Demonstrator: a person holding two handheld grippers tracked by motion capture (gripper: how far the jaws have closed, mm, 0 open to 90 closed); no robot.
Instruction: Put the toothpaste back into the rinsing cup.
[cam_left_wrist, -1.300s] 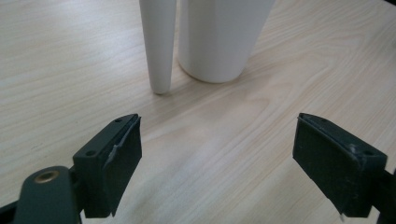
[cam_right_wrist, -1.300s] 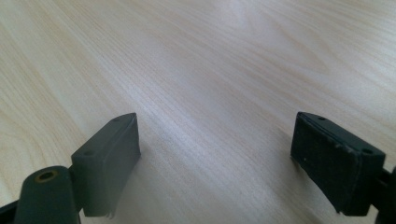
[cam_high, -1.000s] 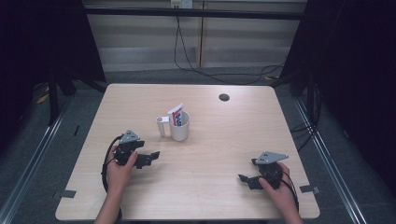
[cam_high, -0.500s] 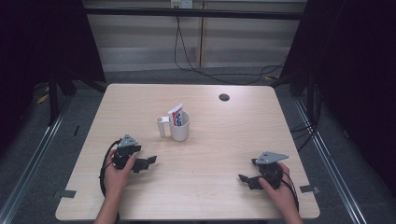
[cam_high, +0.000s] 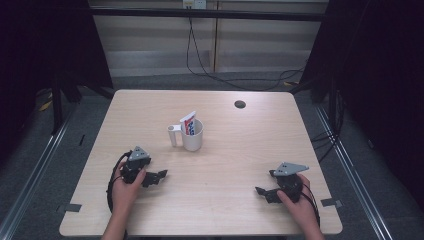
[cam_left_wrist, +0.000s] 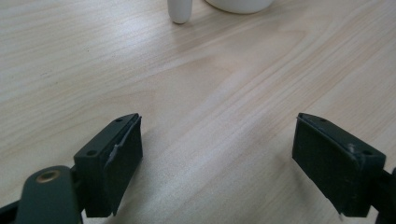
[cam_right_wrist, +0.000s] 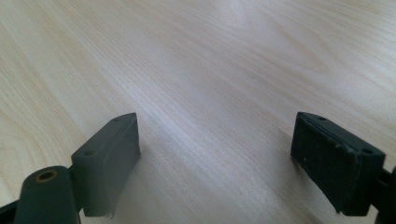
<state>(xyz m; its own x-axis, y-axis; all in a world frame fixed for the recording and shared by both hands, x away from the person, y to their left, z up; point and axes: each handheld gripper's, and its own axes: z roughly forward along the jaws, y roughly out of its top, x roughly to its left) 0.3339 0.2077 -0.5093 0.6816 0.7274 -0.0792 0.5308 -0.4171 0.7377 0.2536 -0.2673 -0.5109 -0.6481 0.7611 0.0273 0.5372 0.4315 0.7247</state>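
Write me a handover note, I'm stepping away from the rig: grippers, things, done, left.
Left gripper: jaws open, empty, low over the table, pointing toward the white mug.
Right gripper: jaws open, empty, near the table's front right.
The mug stands upright mid-table with a toothpaste tube standing in it.
Done: tube is in the mug.
Left: nothing evident; neither gripper touches anything.

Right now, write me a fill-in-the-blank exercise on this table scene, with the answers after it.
1. The toothpaste tube stands inside the white ____.
2. The jaws of the left claw stand ____.
3. The mug lies nearer the ____ claw.
4. The right claw holds ____.

Missing words: mug; open; left; nothing
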